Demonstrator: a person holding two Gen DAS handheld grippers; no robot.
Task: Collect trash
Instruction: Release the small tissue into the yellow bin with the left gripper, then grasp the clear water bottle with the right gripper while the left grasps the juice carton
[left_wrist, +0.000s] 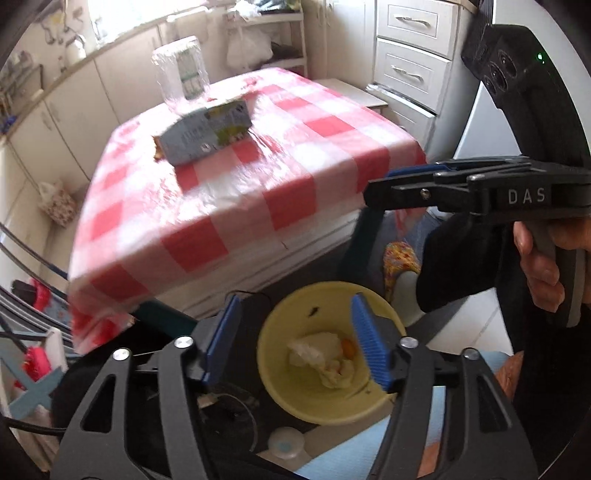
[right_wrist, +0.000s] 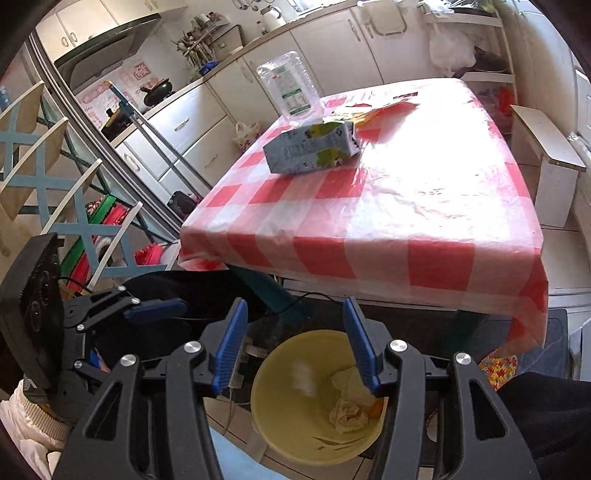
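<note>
Left claw (left_wrist: 293, 341) and right claw (right_wrist: 293, 345) both stand wide, holding nothing, above the yellow bin (right_wrist: 284, 417) containing crumpled paper (right_wrist: 347, 410).

Left wrist view looks down past its own blue fingers (left_wrist: 365, 347), close over the yellow bin (left_wrist: 273, 354), right wrist view does the same from the other side, both share the checked table (right_wrist: 436, 258) and carton (right_wrist: 310, 151)

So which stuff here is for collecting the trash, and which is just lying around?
For the job: yellow bin, crumpled paper inside it, carton and plastic bottle on the table.

Just lying about: checked tablecloth, kettle, black pot, patterned slipper.
</note>
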